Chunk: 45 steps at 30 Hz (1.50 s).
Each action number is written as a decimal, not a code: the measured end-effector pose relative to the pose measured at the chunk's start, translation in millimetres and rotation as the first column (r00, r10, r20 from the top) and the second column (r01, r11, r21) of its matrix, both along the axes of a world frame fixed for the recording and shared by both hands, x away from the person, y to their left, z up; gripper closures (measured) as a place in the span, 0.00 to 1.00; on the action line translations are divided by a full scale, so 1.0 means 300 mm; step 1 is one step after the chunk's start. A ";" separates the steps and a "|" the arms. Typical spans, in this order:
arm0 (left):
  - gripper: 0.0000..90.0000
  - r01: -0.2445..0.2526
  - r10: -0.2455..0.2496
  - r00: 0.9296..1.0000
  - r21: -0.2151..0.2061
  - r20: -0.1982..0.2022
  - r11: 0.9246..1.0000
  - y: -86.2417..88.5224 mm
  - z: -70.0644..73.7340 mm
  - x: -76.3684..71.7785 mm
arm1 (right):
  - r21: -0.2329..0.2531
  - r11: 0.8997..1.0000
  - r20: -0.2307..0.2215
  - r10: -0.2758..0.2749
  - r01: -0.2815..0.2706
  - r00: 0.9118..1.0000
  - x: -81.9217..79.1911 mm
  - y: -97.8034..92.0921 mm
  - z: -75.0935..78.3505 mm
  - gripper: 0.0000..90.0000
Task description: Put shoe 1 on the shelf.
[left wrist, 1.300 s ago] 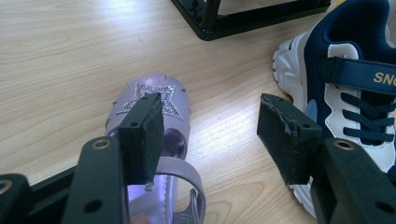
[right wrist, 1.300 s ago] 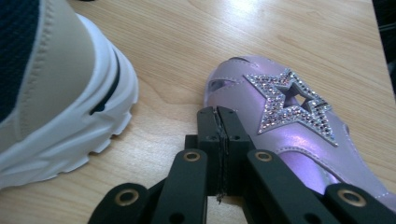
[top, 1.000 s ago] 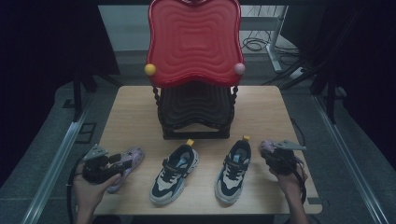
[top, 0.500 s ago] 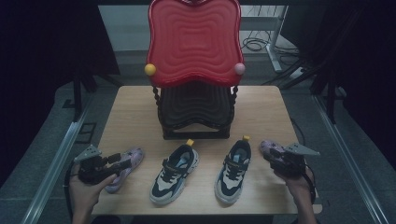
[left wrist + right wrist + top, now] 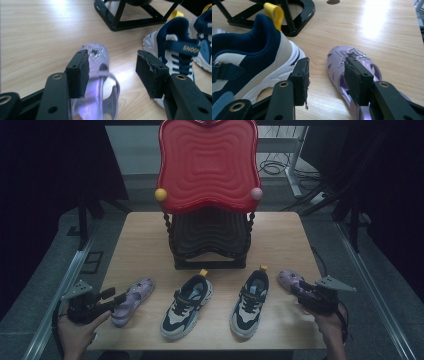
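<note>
A purple sandal (image 5: 131, 299) lies at the table's front left, and its mate (image 5: 289, 280) lies at the front right. Between them stand two navy and white sneakers (image 5: 187, 305) (image 5: 250, 302). My left gripper (image 5: 116, 298) is open at the heel end of the left sandal (image 5: 96, 53), with its left jaw over the sandal's side and strap. My right gripper (image 5: 296, 288) is open too. Its right jaw sits over the right sandal (image 5: 359, 56), and a sneaker (image 5: 249, 57) is just left of its left jaw. Neither holds anything.
A black shoe rack (image 5: 210, 237) with a red wavy top (image 5: 207, 165) stands mid-table behind the shoes; its base (image 5: 297, 15) is close ahead of the sneakers. A sneaker (image 5: 180, 47) lies right of the left gripper. Bare wood (image 5: 285, 235) flanks the rack.
Both grippers have drawn back a little toward the near edge and outward, away from the sandals. The shoes have not moved.
</note>
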<state>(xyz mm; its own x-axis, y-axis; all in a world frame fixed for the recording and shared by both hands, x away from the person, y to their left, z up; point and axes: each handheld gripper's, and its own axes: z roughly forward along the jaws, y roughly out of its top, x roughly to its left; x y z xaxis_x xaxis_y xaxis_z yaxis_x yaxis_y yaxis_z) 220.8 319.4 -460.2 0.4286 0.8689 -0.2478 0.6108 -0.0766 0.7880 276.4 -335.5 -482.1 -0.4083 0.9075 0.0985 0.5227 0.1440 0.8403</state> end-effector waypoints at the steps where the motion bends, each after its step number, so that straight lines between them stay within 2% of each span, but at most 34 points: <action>1: 0.52 -0.002 0.002 1.000 0.002 -0.007 1.000 0.002 -0.011 -0.007 | 0.001 1.000 -0.003 -0.007 0.007 1.000 0.000 -0.001 -0.001 0.61; 6: 0.60 0.030 -0.028 0.997 0.023 -0.067 0.999 -0.006 -0.082 -0.022 | -0.010 1.000 0.001 -0.012 0.012 1.000 -0.004 -0.001 0.003 0.60; 10: 0.64 0.051 -0.047 0.994 0.042 -0.097 0.998 -0.019 -0.113 -0.018 | -0.007 1.000 -0.001 -0.021 0.021 1.000 -0.006 -0.009 0.003 0.60; 14: 0.65 0.083 -0.076 0.989 0.058 -0.124 0.995 -0.041 -0.125 0.000 | -0.003 0.999 -0.004 -0.037 0.037 0.999 -0.008 -0.022 0.001 0.60; 16: 0.67 0.106 -0.095 0.985 0.068 -0.147 0.992 -0.058 -0.130 0.014 | -0.002 0.999 -0.006 -0.044 0.044 0.999 -0.009 -0.027 0.000 0.60; 20: 0.76 0.117 -0.098 0.980 0.101 -0.174 0.988 -0.079 -0.131 0.037 | 0.001 0.999 -0.007 -0.050 0.050 0.999 -0.009 -0.031 0.001 0.60; 22: 0.86 0.130 -0.108 0.977 0.111 -0.186 0.985 -0.084 -0.135 0.044 | -0.002 0.999 -0.004 -0.044 0.044 0.999 -0.013 -0.036 0.005 0.60; 24: 0.88 0.129 -0.106 0.977 0.119 -0.187 0.984 -0.086 -0.141 0.043 | -0.004 0.999 -0.002 -0.045 0.045 0.999 -0.013 -0.037 0.006 0.60; 25: 0.89 0.124 -0.102 0.979 0.120 -0.175 0.985 -0.085 -0.144 0.038 | -0.012 0.999 0.001 -0.044 0.044 0.999 -0.015 -0.043 0.008 0.60; 28: 0.93 0.110 -0.092 0.983 0.108 -0.158 0.988 -0.072 -0.146 0.029 | -0.021 0.998 0.002 -0.061 0.061 0.998 -0.020 -0.064 0.011 0.59; 30: 0.94 0.109 -0.093 0.983 0.099 -0.157 0.989 -0.066 -0.148 0.029 | -0.018 0.997 -0.002 -0.071 0.071 0.997 -0.025 -0.080 0.011 0.58; 32: 0.95 0.111 -0.096 0.983 0.092 -0.156 0.990 -0.066 -0.152 0.029 | -0.019 0.999 -0.011 -0.048 0.048 0.999 -0.029 -0.094 0.011 0.56; 35: 0.95 0.108 -0.094 0.984 0.092 -0.151 0.990 -0.065 -0.153 0.027 | -0.051 0.999 -0.043 -0.022 0.020 0.999 -0.031 -0.107 0.010 0.55; 38: 0.95 0.104 -0.090 0.985 0.086 -0.150 0.991 -0.064 -0.154 0.027 | -0.058 0.998 -0.084 -0.015 0.010 0.996 -0.025 -0.124 -0.008 0.57; 42: 0.95 0.104 -0.090 0.984 0.089 -0.152 0.991 -0.069 -0.155 0.028 | -0.077 0.996 -0.151 0.033 -0.045 0.988 -0.007 -0.117 -0.039 0.61; 45: 0.95 0.102 -0.089 0.984 0.082 -0.152 0.991 -0.066 -0.155 0.028 | -0.077 0.995 -0.181 0.048 -0.063 0.982 0.008 -0.110 -0.059 0.68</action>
<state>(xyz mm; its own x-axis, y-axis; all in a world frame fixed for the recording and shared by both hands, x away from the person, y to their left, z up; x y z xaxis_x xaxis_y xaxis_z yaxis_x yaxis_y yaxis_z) 229.1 299.6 -506.8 0.4750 0.8473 -0.2377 0.7063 -0.2060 0.6773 278.9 -368.5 -499.9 -0.4411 0.8919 0.1002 0.6525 0.2420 0.7181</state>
